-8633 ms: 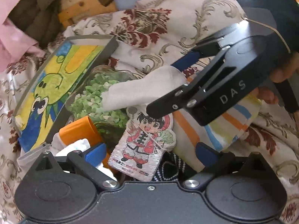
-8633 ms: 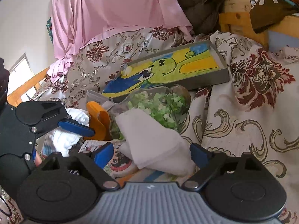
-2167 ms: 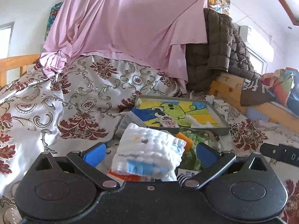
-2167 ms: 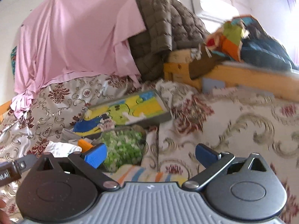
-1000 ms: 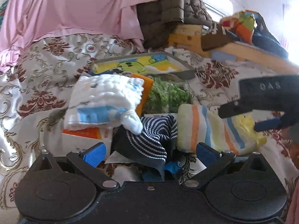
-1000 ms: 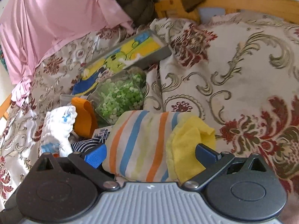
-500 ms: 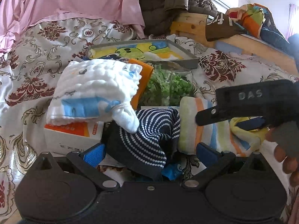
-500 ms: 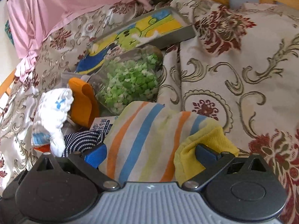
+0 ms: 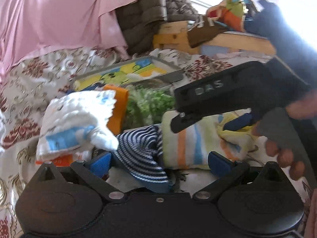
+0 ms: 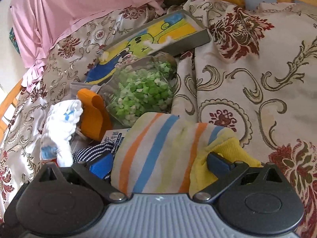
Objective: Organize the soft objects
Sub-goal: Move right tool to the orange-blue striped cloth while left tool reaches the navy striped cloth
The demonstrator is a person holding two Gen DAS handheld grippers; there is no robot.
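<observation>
The landmark is the striped cloth [image 10: 158,150], a folded piece with orange, blue and pale green stripes and a yellow end, lying on the patterned bedspread [image 10: 257,83].

Right gripper [image 10: 158,163]: jaws spread wide, one blue pad on each side of the striped cloth. The right pad touches the yellow end; the left pad sits at the cloth's left edge. The cloth fills the gap, but the jaws are not closed on it.

Left gripper [image 9: 158,159]: jaws spread wide, holding nothing. The navy striped sock [image 9: 142,158] lies between its pads, just left of the striped cloth and touching it.

In the left wrist view, the right gripper [image 9: 210,123] reaches over the striped cloth [image 9: 190,144] from the right, held by a hand [image 9: 285,140].

The white quilted cloth [image 10: 61,127] lies left of the striped cloth, beyond the sock. The orange piece [image 10: 95,115] and the clear bag of green bits [image 10: 142,91] lie behind it. The picture tray [image 10: 154,37] lies farther behind.
</observation>
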